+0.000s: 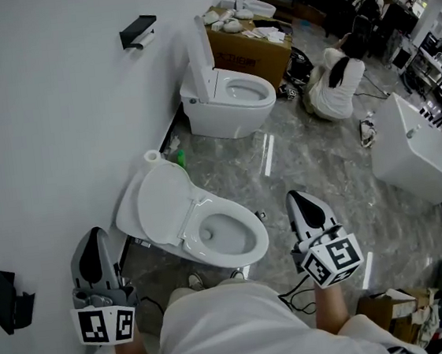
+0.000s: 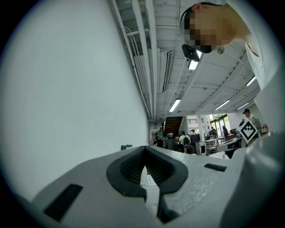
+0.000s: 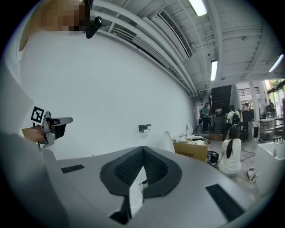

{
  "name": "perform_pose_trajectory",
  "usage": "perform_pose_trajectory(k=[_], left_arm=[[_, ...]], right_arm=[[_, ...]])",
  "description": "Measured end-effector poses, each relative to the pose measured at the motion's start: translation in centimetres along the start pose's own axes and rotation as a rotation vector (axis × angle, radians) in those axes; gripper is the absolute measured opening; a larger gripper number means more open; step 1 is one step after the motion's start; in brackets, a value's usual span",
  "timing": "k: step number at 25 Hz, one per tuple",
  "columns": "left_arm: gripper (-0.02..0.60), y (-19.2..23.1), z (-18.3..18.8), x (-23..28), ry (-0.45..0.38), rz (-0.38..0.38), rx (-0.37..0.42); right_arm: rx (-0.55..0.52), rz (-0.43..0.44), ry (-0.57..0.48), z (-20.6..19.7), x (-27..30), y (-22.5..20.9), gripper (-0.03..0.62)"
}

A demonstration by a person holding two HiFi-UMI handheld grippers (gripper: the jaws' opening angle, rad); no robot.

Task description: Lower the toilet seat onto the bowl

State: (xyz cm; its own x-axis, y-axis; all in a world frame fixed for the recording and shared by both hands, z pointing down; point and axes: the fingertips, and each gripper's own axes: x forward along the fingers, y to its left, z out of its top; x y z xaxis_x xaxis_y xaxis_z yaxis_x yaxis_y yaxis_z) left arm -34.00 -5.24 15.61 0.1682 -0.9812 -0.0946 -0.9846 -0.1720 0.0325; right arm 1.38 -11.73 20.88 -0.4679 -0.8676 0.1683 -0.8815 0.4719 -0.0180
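A white toilet stands right in front of me by the wall. Its seat and lid (image 1: 158, 207) are raised and lean back toward the wall, leaving the bowl (image 1: 229, 235) uncovered. My left gripper (image 1: 94, 236) hangs left of the toilet, close to the wall, shut with nothing in it. My right gripper (image 1: 300, 198) is held right of the bowl, apart from it, also shut and empty. In the left gripper view the jaws (image 2: 144, 150) meet and point up along the wall. In the right gripper view the jaws (image 3: 142, 150) meet too, and the left gripper (image 3: 51, 125) shows beyond them.
A second toilet (image 1: 228, 100) with its lid up stands farther along the wall, beside a cardboard box (image 1: 250, 46). A person (image 1: 337, 80) sits on the floor beyond. A white basin (image 1: 416, 150) is at the right. Black holders (image 1: 138, 31) hang on the wall. A green bottle (image 1: 179, 159) stands behind the near toilet.
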Motion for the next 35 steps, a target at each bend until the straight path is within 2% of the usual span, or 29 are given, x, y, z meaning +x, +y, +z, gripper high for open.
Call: perform_pose_trajectory(k=[14, 20, 35], left_arm=[[0.006, 0.6, -0.1, -2.8, 0.016, 0.024, -0.005], [0.006, 0.3, -0.7, -3.1, 0.034, 0.029, -0.010], [0.006, -1.0, -1.4, -2.5, 0.035, 0.010, -0.016]], right_arm=[[0.006, 0.100, -0.005, 0.1, 0.9, 3.7, -0.003], [-0.061, 0.102, -0.004, 0.2, 1.1, 4.2, -0.003], [-0.041, 0.100, 0.003, -0.6, 0.4, 3.5, -0.003]])
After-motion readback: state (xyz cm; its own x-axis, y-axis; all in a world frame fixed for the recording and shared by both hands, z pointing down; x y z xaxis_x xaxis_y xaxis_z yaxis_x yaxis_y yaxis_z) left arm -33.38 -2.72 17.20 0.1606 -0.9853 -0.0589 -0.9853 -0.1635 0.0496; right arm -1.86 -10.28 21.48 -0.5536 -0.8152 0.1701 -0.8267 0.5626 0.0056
